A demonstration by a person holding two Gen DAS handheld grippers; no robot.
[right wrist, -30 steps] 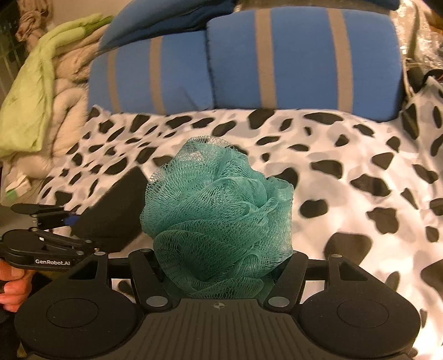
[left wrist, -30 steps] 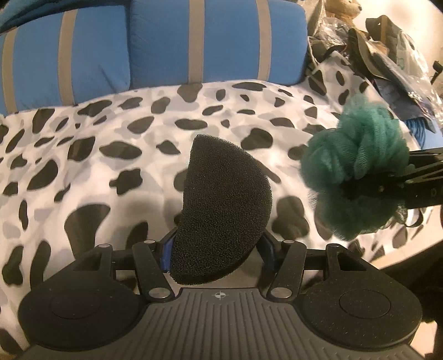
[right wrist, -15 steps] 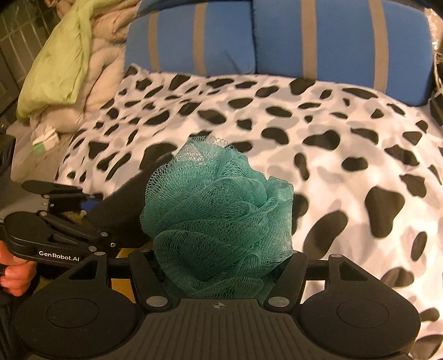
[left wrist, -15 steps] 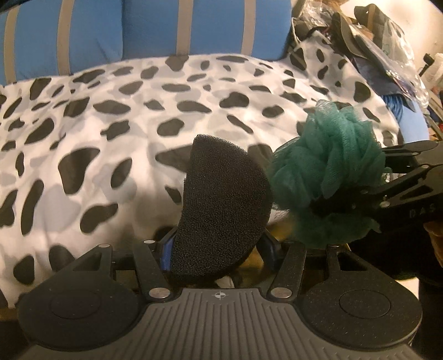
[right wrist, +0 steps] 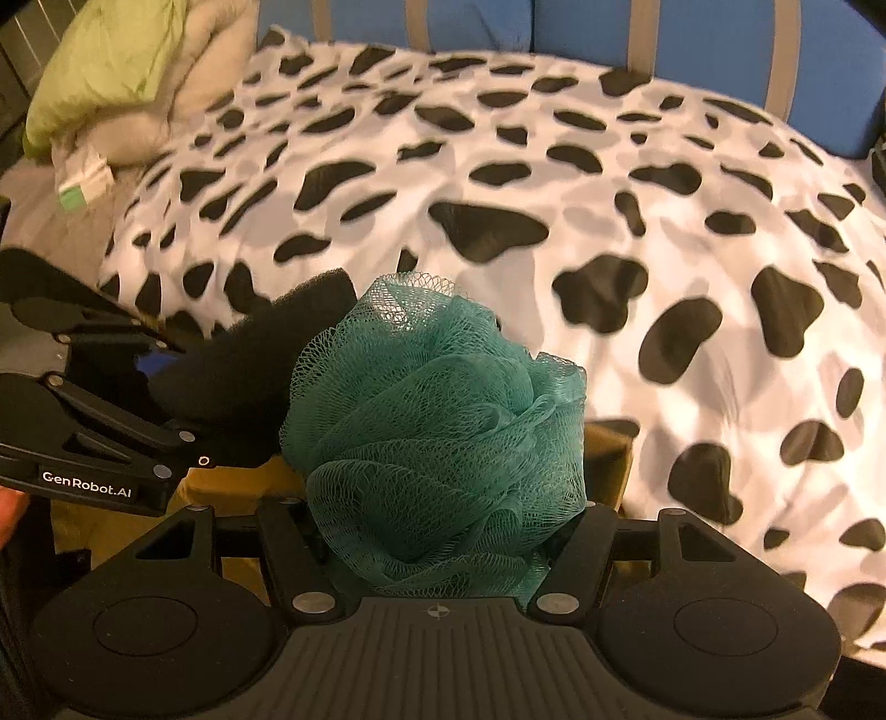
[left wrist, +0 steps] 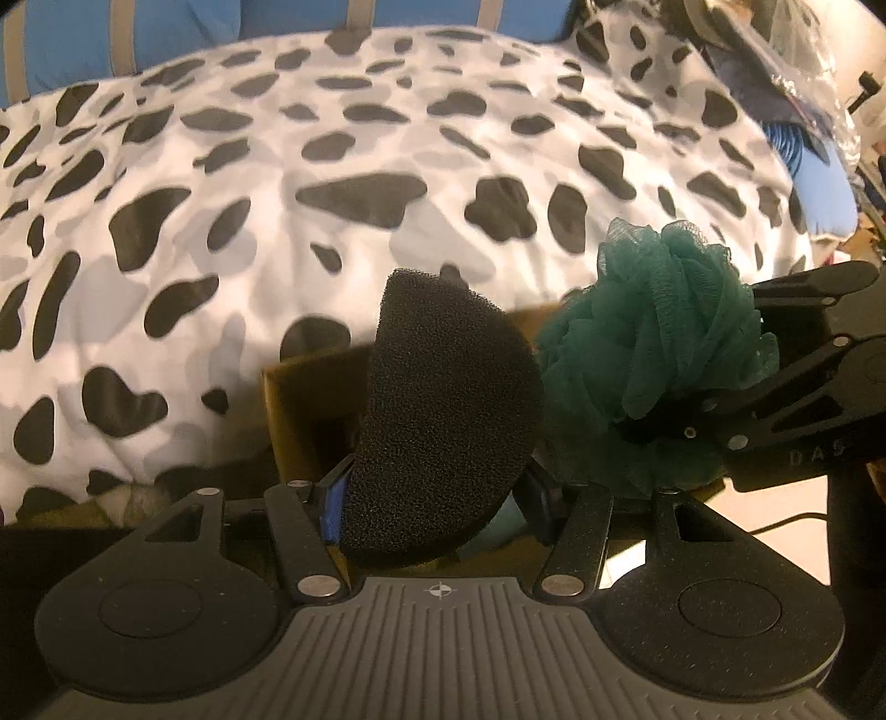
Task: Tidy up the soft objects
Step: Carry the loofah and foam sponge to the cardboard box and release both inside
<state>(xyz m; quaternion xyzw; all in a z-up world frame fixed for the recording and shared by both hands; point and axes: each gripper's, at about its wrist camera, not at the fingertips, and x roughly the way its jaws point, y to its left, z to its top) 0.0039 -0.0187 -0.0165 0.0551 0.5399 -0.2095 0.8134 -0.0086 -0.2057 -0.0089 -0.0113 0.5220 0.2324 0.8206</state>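
Warm, yellowish indoor light tints both views, and exposure is moderate rather than bright. The cow-print blanket [left wrist: 387, 166] shows motion blur toward the 12 and 1 o'clock edges of the left wrist view, and in the right wrist view its spots smear at 3 to 5 o'clock. Fisheye distortion bows the blue pillows [right wrist: 692, 50] along the top rim, with dark vignetting in the corners. The black sponge [left wrist: 443, 421] and green mesh pouf [right wrist: 437, 437] stay fairly sharp. Deep shadow fills the cardboard box [left wrist: 310, 399] at 8 o'clock of centre.
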